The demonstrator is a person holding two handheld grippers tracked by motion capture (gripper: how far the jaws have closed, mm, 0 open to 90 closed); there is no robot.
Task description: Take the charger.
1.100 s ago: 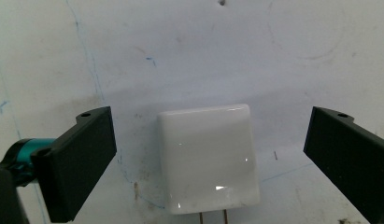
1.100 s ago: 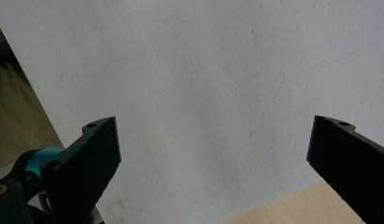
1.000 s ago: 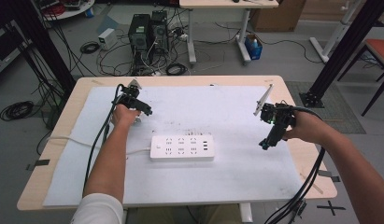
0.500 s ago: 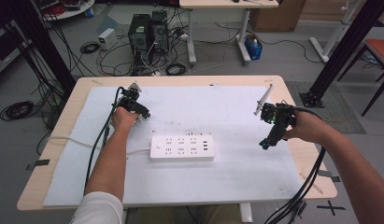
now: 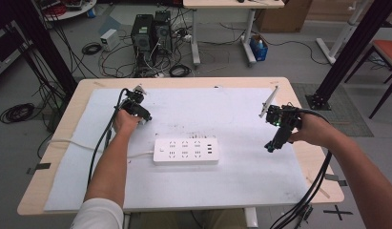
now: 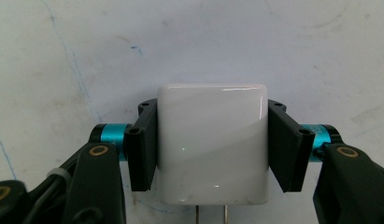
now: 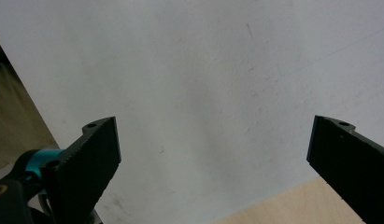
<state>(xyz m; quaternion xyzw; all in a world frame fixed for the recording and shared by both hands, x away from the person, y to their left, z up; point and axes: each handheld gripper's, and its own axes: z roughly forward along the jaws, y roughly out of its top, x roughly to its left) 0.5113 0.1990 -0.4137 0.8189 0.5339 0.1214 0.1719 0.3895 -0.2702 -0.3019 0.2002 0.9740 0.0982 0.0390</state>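
A: What is the left tool [image 6: 209,149] doing?

B: Its two black jaws have just been closing, and in the left gripper view they are clamped on a small white glossy plastic charger block [image 6: 211,142], one pad pressed flat against each side of it. Two thin metal prongs stick out of the block's near end, towards the tool's body.

A: So where does the block sit?

B: Squarely between the jaws, its far end reaching slightly past their tips, over the pale blue-white mat [image 6: 87,51] that covers the light wooden table [image 5: 298,93]. Whether it rests on the mat or is lifted off it, I cannot tell.

A: And from above?

B: In the high view the left tool [image 5: 142,114] is gripped in the person's left hand [image 5: 126,121], with its black cable trailing back along the forearm. The block itself is too small to make out there.

A: What about the right tool [image 7: 213,154]?

B: Released. Its jaws stand wide apart with bare mat between them and a strip of wooden table edge at the lower right. In the high view the right tool [image 5: 272,145] points down at the mat, held in the right hand [image 5: 310,131].

A: Anything between the two tools?

B: A white rectangular plastic power strip [image 5: 186,151] lies flat on the mat, nearer the person than the left tool and well apart from the right one. Its white cord runs off past the left forearm.
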